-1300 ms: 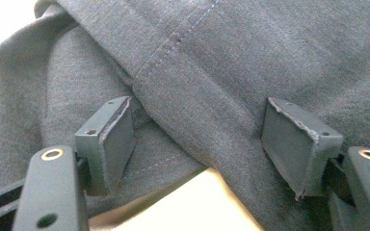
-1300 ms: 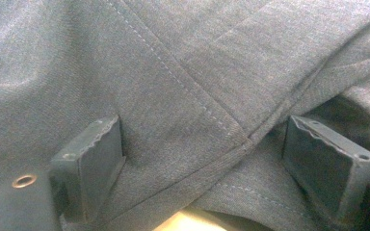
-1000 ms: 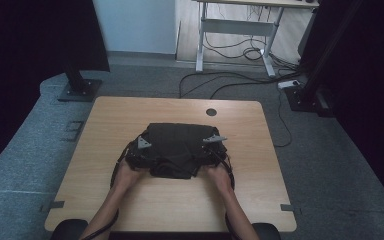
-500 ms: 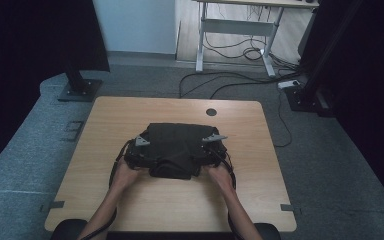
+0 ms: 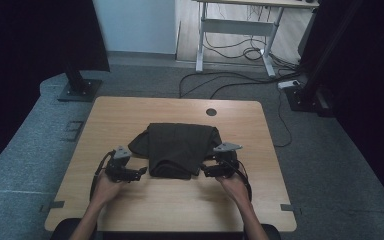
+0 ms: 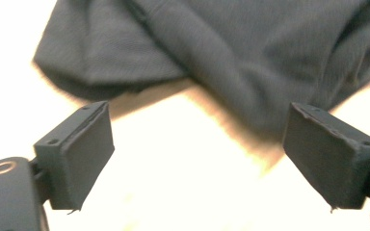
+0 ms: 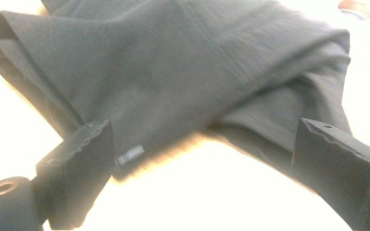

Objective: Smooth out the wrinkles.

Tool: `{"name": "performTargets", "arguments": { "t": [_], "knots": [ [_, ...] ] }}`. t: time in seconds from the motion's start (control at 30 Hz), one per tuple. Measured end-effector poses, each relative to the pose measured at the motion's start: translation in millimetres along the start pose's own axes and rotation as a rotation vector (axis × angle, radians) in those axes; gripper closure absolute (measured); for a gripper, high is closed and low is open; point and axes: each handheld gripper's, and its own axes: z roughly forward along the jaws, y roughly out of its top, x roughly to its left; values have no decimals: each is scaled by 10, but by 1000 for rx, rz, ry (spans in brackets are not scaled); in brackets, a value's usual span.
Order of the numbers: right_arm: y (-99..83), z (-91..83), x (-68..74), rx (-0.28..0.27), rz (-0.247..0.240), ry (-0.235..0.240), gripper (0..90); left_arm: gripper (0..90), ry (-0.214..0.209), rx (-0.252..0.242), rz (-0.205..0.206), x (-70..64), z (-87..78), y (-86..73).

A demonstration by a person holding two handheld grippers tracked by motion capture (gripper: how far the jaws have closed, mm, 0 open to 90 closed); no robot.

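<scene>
Dark grey folded cloth garment (image 5: 180,149) on light wooden tabletop (image 5: 130,112), between left tongs (image 5: 139,172) and right tongs (image 5: 203,169); both gape wide, apparently empty.

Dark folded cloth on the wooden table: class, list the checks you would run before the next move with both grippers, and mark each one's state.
1. Left gripper open: ok, jaws apart.
2. Right gripper open: ok, jaws apart.
3. Dark folded cloth free of both grippers: ok, bare table between each pair of jaws.
4. Cloth fully on the light wooden table: ok.
5. Cloth neatly folded: not ok, a flap sticks out at its left.
6. Number of layers: cannot tell.
</scene>
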Motion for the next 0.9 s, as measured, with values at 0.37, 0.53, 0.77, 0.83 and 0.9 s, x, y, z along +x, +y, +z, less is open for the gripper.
{"name": "performTargets", "arguments": {
  "t": [0.37,0.53,0.77,0.83,0.9],
  "knots": [
    [-499,-389,-234,6,75,-74,0,16,87,73,24,104,-200,-470],
    [-812,-411,-381,51,99,-121,0,0,84,96,3,159,-169,-539],
    [-1047,-377,-541,76,131,-156,0,0,74,106,-27,188,-164,-540],
    [-1044,-368,-536,82,122,-164,0,0,76,106,-28,187,-164,-541],
    [-1048,-368,-534,80,124,-165,0,0,79,106,-31,184,-163,-541]
  ]
}}
